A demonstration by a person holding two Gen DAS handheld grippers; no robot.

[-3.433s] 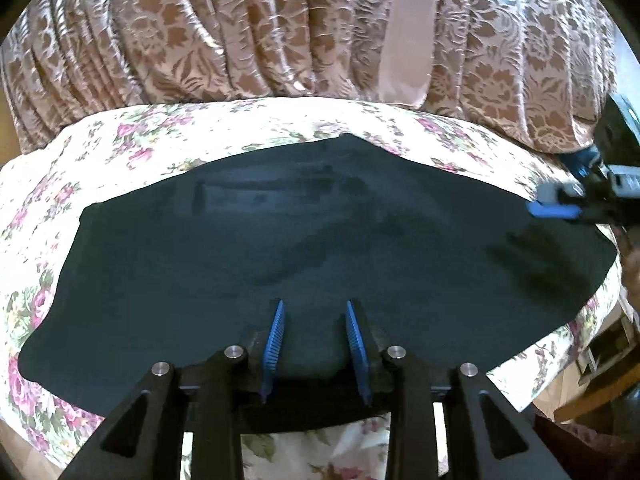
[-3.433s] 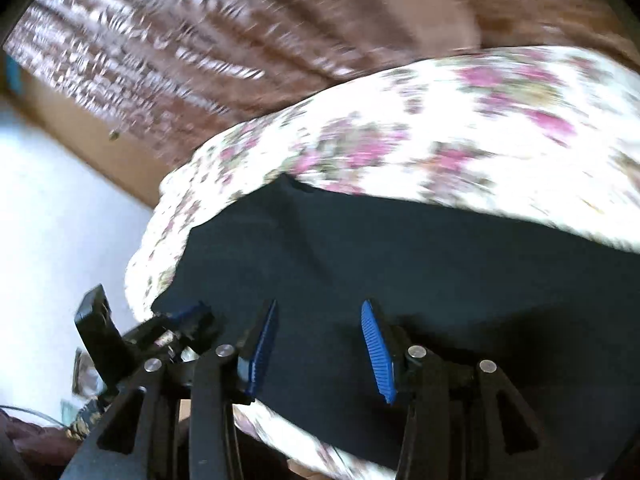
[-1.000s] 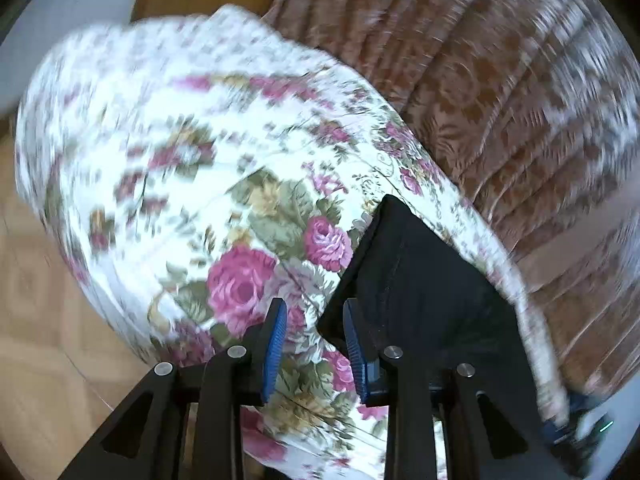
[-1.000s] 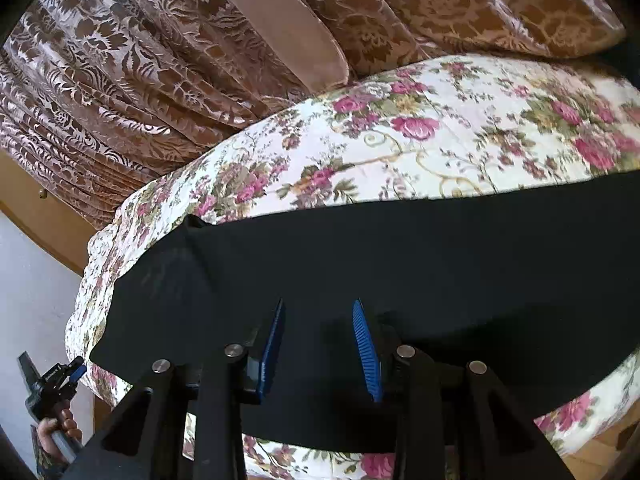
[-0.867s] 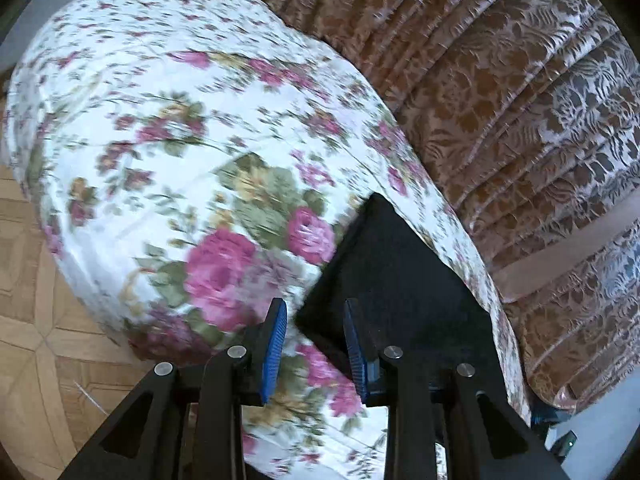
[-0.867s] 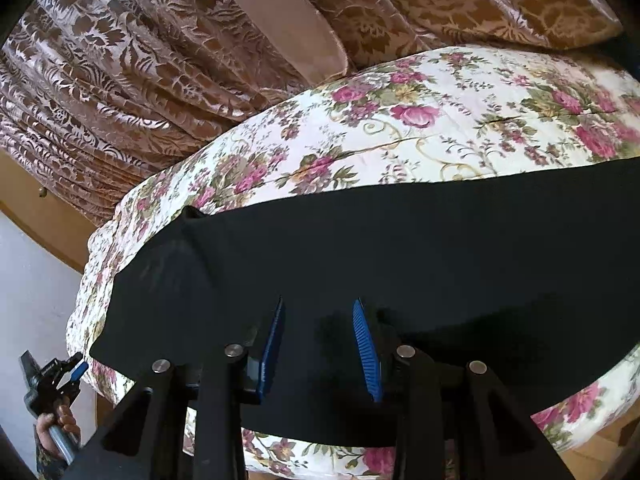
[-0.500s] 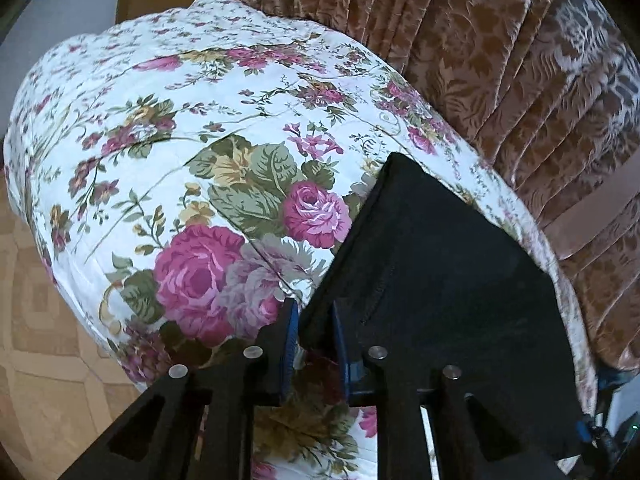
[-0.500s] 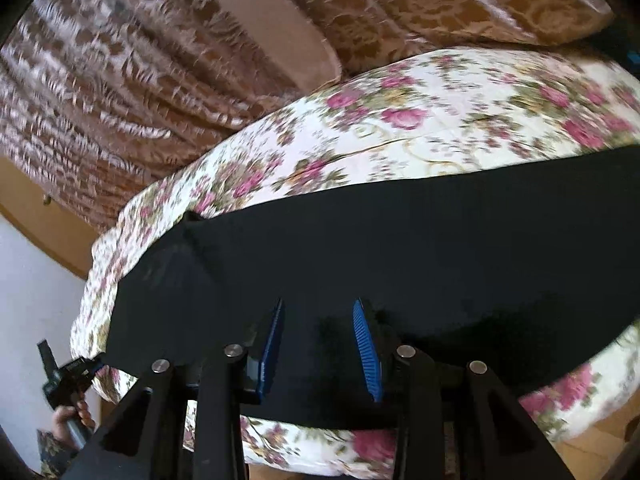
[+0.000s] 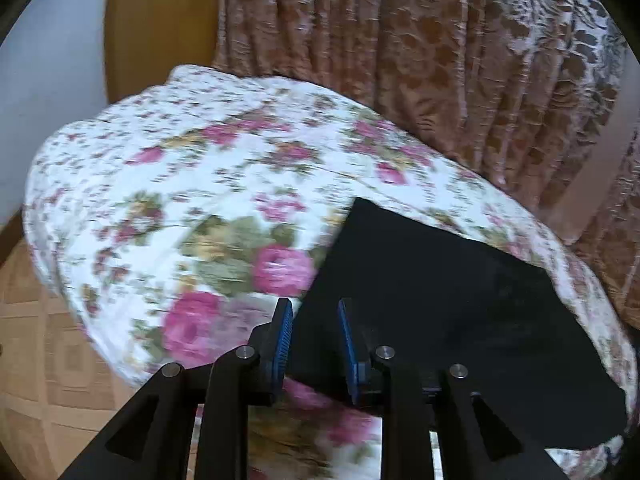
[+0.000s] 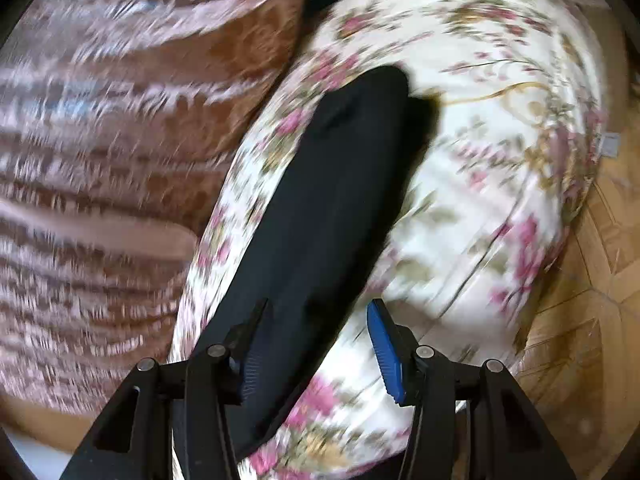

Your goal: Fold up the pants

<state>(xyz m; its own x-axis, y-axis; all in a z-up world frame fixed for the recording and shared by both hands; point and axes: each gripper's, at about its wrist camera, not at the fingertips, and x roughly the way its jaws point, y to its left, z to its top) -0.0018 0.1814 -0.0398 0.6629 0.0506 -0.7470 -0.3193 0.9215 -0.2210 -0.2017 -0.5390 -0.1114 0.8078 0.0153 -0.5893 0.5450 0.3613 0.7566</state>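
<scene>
The black pants [image 9: 440, 300] lie flat on a floral bedspread [image 9: 180, 180]. In the left wrist view my left gripper [image 9: 314, 336] is at their near left corner. Its jaws are opening, with the corner lying between the blue pads [image 9: 283, 332], which do not press on it. The right wrist view is blurred by motion and looks along the pants [image 10: 328, 200] from one narrow end. There my right gripper [image 10: 318, 356] has its jaws opening wide above that end. Cloth shows between the fingers but is not gripped.
A brown patterned curtain [image 9: 400, 40] hangs right behind the bed and fills the left of the right wrist view [image 10: 100, 120]. Parquet floor [image 9: 40, 360] lies past the bed's rounded edge [image 10: 560, 220]. A wooden panel [image 9: 160, 20] stands at the far left.
The left jaws pinched narrow at the pants' corner half a second ago and now stand wider. The right gripper swung and rolled from the pants' long edge to one end, and its jaws widened.
</scene>
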